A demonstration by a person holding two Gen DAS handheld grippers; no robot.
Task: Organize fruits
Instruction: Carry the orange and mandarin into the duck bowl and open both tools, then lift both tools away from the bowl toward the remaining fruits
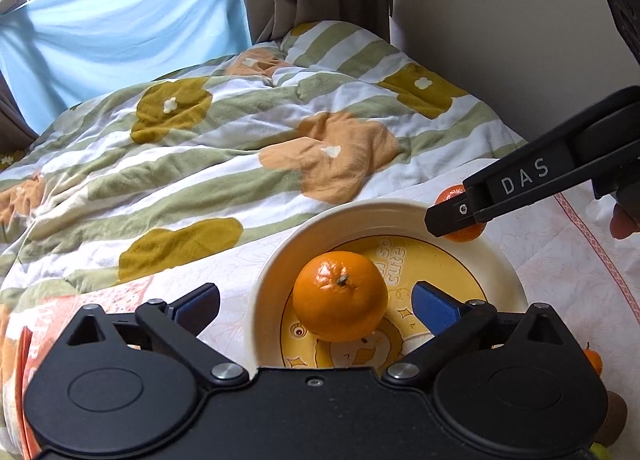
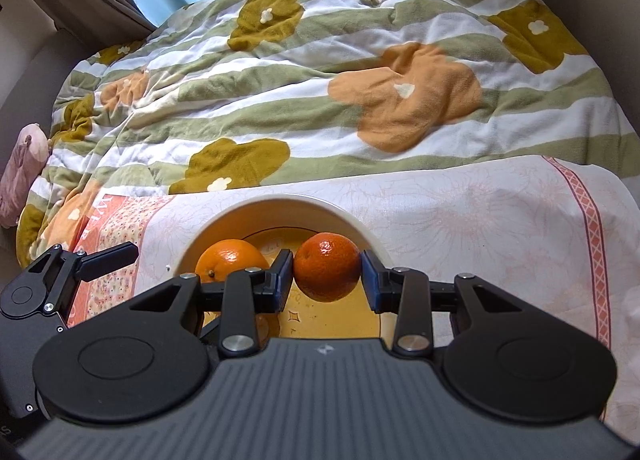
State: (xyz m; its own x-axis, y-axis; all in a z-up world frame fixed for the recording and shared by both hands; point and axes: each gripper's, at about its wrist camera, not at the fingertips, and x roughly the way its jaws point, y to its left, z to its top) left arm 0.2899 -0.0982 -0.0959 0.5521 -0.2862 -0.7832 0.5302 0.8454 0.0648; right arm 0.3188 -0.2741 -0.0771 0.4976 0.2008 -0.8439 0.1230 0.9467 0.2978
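A cream bowl (image 1: 502, 260) with a yellow cartoon bottom stands on the patterned cloth. A bright orange (image 1: 340, 296) rests inside it, stem up. My left gripper (image 1: 314, 294) is open around this orange, its blue pads clear of the fruit on both sides. My right gripper (image 2: 327, 264) is shut on a darker tangerine (image 2: 327, 266), which hangs over the bowl's (image 2: 280, 201) right side, next to the orange (image 2: 230, 258). In the left wrist view, a right gripper finger (image 1: 500, 187) covers most of the tangerine (image 1: 464, 235) at the bowl's far rim.
A green-striped flowered quilt (image 1: 240, 139) lies behind the bowl. At the right edge of the left wrist view lie a small tangerine (image 1: 595, 360) and a brown kiwi (image 1: 614, 416). A pink plush toy (image 2: 24, 167) sits at the far left. White cloth (image 2: 480, 219) stretches right of the bowl.
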